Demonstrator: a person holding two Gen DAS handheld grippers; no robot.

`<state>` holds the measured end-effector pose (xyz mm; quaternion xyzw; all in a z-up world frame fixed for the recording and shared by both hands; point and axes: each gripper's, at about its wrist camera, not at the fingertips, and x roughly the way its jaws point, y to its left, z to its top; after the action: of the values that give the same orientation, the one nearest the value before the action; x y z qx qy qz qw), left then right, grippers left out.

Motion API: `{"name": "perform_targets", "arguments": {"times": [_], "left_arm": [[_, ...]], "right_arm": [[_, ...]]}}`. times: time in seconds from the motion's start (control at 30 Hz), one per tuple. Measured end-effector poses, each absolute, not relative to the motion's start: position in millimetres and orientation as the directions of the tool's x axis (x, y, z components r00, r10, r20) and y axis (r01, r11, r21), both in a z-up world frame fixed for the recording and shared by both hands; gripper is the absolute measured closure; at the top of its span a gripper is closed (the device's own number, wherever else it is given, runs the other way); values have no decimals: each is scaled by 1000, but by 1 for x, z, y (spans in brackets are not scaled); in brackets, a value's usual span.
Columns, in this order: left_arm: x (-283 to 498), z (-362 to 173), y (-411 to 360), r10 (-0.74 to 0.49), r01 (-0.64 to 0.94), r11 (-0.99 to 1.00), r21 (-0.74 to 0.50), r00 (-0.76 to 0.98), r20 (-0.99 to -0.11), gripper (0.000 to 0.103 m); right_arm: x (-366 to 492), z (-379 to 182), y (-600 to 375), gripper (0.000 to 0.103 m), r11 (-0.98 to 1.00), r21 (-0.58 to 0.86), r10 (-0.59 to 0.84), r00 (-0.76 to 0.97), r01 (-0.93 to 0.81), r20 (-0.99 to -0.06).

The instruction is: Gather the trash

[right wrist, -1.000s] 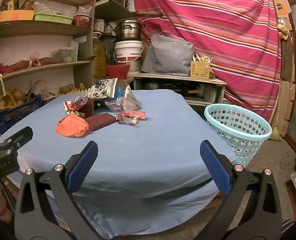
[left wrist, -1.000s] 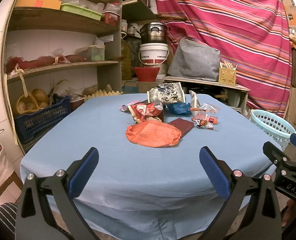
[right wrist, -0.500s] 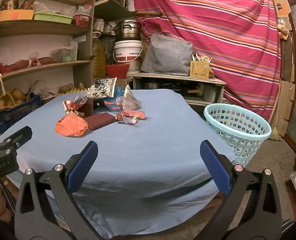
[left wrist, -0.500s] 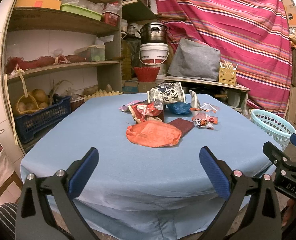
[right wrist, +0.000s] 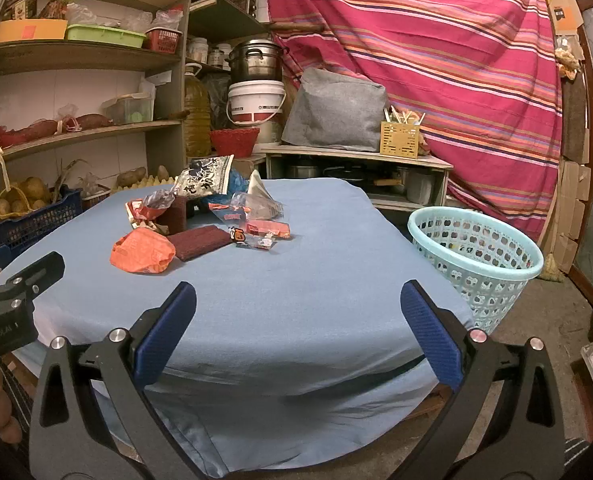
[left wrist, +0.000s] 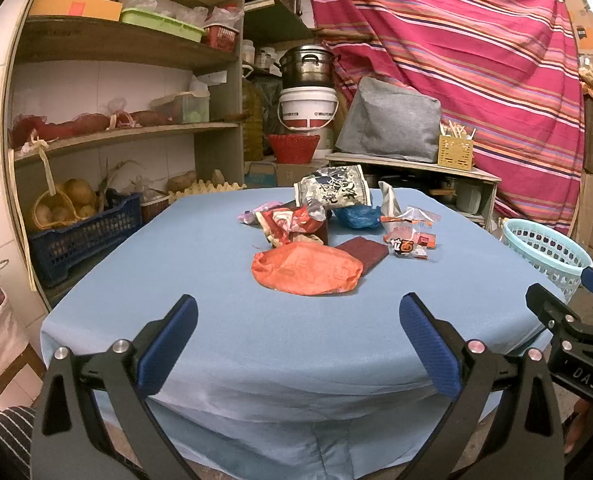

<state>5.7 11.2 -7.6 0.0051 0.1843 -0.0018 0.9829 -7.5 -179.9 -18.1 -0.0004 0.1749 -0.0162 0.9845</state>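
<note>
Heap of crumpled wrappers, with a flat orange plastic bag [left wrist: 307, 268] nearest, lying mid-way across the blue-clothed desk [left wrist: 256, 344], well ahead of both tongs. Left tongs [left wrist: 298, 344] and right tongs [right wrist: 298, 340] held level at the near desk edge, spread wide, empty. Pale turquoise perforated plastic basket [right wrist: 476, 256] on the floor, right of the desk.

Black tongs [left wrist: 298, 344], blue pads [left wrist: 168, 344], silver screws.

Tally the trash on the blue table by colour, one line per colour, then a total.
Orange: 1, the flat orange bag
Red or maroon: 4, crumpled red wrapper, maroon pad, maroon block, small red packets
Blue: 1, blue bag
Black-and-white: 1, printed snack bag
Clear or silver: 2, roughly
Total: about 9
</note>
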Motion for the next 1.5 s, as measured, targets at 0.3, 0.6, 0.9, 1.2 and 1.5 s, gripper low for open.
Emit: {"name": "perform_targets", "arguments": {"times": [0.3,0.6,0.9,1.2,1.5], "left_arm": [[6,-8,11,-2,5,1000,8,932,-362,5],[6,-8,12,-3,6,1000,7,932,-363,5],[13,-13,6,9,-3,1000,16,929,-370,5],[16,-12,11,5,-6,1000,-1,925,-380,5],[17,-10,15,1,-9,1000,-19,918,-397,5]], "right_arm": [[-7,-19,-181,4,999,-6,-32,938,32,-346],[-6,-22,-182,4,999,-4,-33,935,34,-352],[-5,-26,-187,4,999,8,-33,934,38,-356],[-2,-23,-187,4,999,12,-40,929,47,-367],[2,-24,-189,4,998,27,-36,925,50,-379]]}}
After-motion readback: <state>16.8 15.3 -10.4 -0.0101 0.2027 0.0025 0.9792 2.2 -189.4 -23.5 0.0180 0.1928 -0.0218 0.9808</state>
